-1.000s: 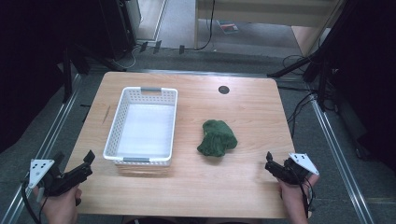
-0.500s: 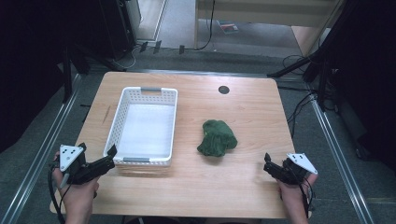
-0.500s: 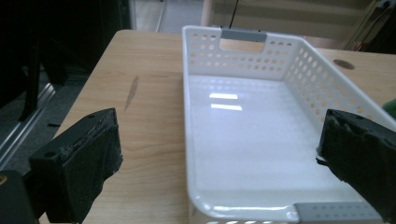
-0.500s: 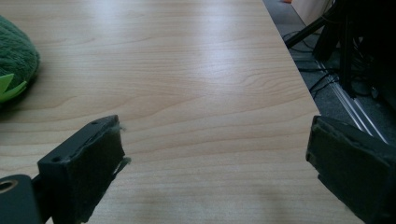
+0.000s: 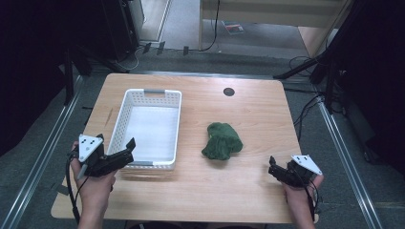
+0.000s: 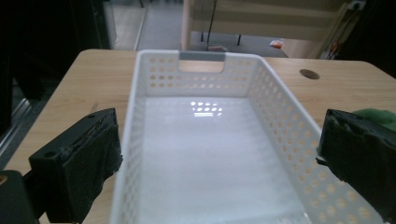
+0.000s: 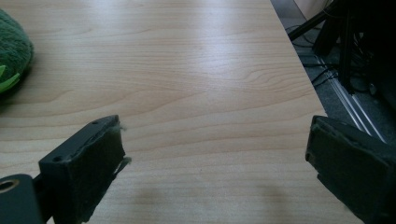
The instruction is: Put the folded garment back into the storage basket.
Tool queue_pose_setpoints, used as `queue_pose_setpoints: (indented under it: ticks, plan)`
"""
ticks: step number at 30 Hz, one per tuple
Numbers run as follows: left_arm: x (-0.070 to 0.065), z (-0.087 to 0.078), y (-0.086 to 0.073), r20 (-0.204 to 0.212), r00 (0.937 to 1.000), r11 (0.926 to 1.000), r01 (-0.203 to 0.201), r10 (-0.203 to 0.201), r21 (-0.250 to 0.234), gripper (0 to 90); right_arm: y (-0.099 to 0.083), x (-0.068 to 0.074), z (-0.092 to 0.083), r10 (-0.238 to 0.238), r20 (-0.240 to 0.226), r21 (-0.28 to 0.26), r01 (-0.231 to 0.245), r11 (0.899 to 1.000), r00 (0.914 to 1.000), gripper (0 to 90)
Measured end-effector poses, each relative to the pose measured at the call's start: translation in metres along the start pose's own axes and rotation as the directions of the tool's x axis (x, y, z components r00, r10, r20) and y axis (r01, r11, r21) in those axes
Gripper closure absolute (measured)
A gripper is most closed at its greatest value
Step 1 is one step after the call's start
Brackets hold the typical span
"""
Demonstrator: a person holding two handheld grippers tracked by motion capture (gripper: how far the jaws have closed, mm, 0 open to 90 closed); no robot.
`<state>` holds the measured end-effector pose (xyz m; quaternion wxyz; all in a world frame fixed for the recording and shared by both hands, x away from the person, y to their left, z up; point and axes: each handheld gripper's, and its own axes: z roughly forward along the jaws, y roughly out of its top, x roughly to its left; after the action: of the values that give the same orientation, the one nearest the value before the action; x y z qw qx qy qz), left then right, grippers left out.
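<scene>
Both empty and wide open, the right gripper [image 5: 273,166] sat lower right of the green cloth [image 5: 221,140], nearer than the left gripper [image 5: 125,149] at the white basket [image 5: 125,117].

A white perforated basket [image 5: 149,128] with a grey handle at its far end lies flat on the counter [image 5: 258,114], empty, straight ahead of my left jaws, its near rim between and just below them. A crumpled dark green cloth [image 5: 221,141] sits in a soft heap on bare wood, well ahead and left of my right jaws, just right of my left jaws' reach.
</scene>
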<state>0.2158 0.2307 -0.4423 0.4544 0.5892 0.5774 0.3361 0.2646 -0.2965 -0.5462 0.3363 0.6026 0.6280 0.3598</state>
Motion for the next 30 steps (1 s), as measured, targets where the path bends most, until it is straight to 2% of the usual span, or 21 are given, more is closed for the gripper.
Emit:
queue_pose_setpoints:
  ticks: [9, 22, 30]
  plan:
    - [-0.041, 0.012, 0.015, 0.082, 0.9959, 0.9993, -0.038, 0.037, 0.004, 0.4, 0.001, 0.000, 0.001, 0.000, -0.008, -0.003, 0.000, 1.000, 1.0000, 4.7]
    - [-0.083, 0.043, 0.019, 0.154, 0.9869, 0.9961, -0.059, 0.049, 0.065, 0.4, 0.001, 0.000, 0.001, 0.005, -0.013, -0.003, -0.005, 1.000, 0.9999, 4.7]
    - [-0.105, 0.058, 0.020, 0.189, 0.9807, 0.9943, -0.066, 0.049, 0.084, 0.4, 0.001, 0.000, 0.002, 0.007, -0.018, 0.004, -0.007, 1.000, 0.9998, 4.6]
